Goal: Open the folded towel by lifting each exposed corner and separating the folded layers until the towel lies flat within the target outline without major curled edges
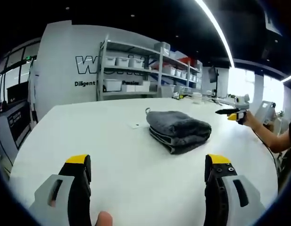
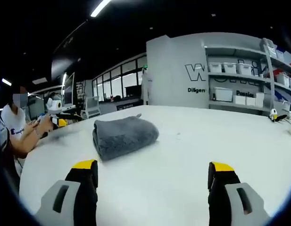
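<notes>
Towel (image 1: 177,129) folded on table (image 1: 112,155), ahead of both tongs (image 1: 147,174) (image 2: 153,181), wide open, empty.

Left gripper (image 1: 147,172) and right gripper (image 2: 152,178) gape wide

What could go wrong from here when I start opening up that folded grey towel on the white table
1. The towel is folded thick, so a jaw may pinch several layers at once and drag the whole bundle instead of peeling one corner.
2. Both the left gripper and right gripper are open and short of it; the smooth table could let the towel slide.
3. No target outline is visible to me, so placement may drift.
</notes>
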The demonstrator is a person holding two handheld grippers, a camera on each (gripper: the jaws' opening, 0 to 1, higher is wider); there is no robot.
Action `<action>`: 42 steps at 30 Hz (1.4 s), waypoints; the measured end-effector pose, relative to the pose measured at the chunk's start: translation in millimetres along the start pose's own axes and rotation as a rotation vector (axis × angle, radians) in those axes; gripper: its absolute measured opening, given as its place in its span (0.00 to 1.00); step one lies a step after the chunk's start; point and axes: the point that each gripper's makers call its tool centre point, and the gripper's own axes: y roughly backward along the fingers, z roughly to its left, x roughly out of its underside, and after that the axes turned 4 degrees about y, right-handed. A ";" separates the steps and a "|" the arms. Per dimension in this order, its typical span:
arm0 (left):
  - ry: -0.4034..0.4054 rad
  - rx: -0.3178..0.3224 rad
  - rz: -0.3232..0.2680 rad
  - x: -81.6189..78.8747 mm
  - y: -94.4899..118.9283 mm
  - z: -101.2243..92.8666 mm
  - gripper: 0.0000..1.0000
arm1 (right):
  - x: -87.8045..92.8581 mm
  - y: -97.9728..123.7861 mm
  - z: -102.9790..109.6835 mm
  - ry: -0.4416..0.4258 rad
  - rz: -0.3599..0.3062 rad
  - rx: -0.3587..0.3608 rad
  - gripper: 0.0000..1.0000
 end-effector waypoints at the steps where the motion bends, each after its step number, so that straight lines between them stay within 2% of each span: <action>1: 0.003 0.002 0.000 -0.1 0.0 0.4 0.99 | -3.7 -0.5 1.6 0.005 -0.002 -0.002 0.99; 10: 0.007 0.010 0.000 -0.9 -0.3 -0.9 0.99 | -49.4 0.8 10.0 0.101 -0.028 -0.004 0.99; 22: 0.001 0.008 0.010 0.9 -1.2 -1.3 0.99 | -104.2 -7.7 45.0 0.231 -0.029 -0.051 0.99; 28: -0.012 0.001 0.017 1.1 -0.9 -0.3 0.99 | -118.3 -19.3 60.9 0.276 -0.011 -0.075 0.99; 33: -0.010 0.003 0.013 -0.3 0.0 -1.0 0.99 | -127.4 -35.5 89.9 0.314 0.034 -0.146 0.99; 37: -0.010 0.003 0.012 -0.3 0.3 -1.5 0.99 | -133.3 -49.9 107.5 0.363 0.055 -0.175 0.99; 42: -0.010 -0.001 0.014 0.2 0.9 -0.8 0.99 | -138.1 -68.3 125.0 0.379 0.075 -0.209 0.99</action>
